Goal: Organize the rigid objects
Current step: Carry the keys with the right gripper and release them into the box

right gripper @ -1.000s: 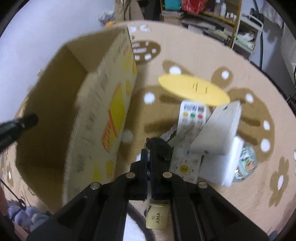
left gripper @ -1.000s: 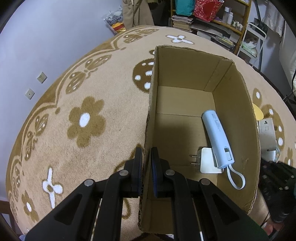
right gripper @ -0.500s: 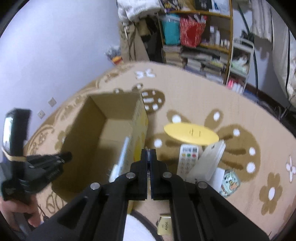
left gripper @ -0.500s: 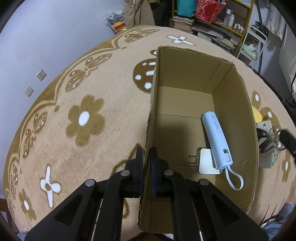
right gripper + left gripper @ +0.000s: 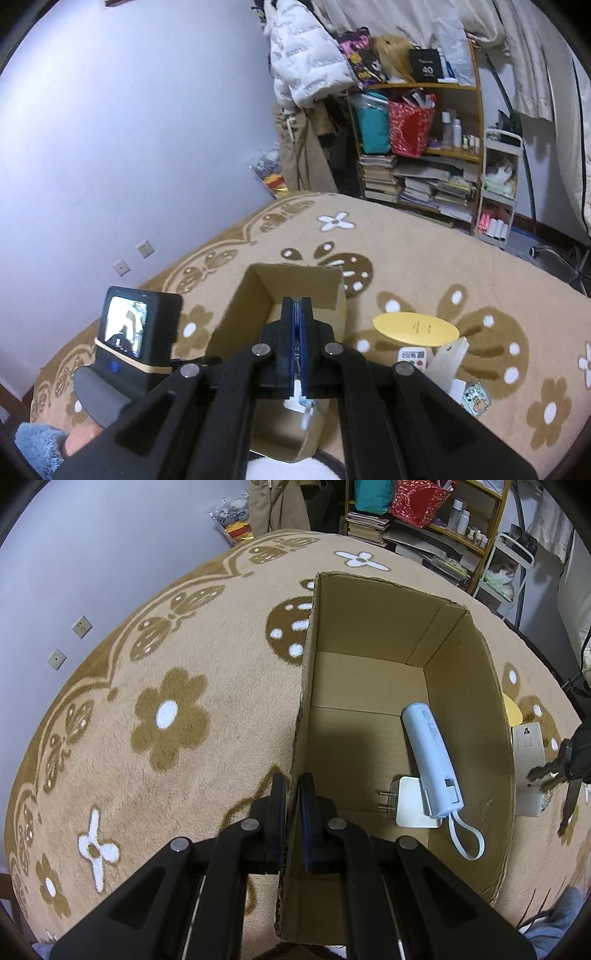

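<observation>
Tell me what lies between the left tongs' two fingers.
In the left wrist view, the left tongs are shut on the box's near left wall; that cardboard edge alone sits between the fingers.

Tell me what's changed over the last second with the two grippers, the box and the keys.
The right gripper has risen from the pile of things on the rug and swung toward the cardboard box, carrying the keys, which now hang beside the box's right wall. The left gripper stays shut on the box's left wall. The box, the blue tube and the white plug inside have not moved.
</observation>
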The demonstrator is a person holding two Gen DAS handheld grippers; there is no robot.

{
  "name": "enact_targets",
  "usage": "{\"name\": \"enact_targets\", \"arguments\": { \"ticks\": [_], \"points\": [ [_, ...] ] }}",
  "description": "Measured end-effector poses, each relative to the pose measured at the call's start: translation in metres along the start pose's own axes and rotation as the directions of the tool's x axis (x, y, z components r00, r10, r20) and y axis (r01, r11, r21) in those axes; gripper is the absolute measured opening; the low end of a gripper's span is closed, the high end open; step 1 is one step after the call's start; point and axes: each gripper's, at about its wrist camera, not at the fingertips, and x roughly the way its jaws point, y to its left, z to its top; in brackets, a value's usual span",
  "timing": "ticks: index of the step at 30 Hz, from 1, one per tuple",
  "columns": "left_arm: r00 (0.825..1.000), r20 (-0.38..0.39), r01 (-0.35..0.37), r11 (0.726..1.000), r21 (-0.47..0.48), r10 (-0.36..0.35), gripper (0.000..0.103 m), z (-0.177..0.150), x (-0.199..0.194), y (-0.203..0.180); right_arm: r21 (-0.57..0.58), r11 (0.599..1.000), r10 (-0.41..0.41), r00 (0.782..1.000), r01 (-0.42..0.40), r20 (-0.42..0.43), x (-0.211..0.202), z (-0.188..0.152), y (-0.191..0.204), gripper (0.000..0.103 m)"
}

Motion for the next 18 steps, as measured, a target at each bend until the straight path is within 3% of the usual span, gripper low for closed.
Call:
{"name": "enact_targets", "arguments": {
  "ticks": [9,18],
  "points": [
    [1.000,-0.001,0.002,1.000,-0.003,-0.002,0.006,0.000,0.000,0.001,-0.024,0.998,0.059,0.997,-0.058,0.050,-0.001,0.002,0.012,0.004],
    [1.000,0.000,0.000,1.000,-0.004,0.000,0.006,-0.001,0.000,-0.001,0.004,0.998,0.058,0.997,-0.058,-0.059,0.043,-0.013,0.003,0.004]
  ]
}}
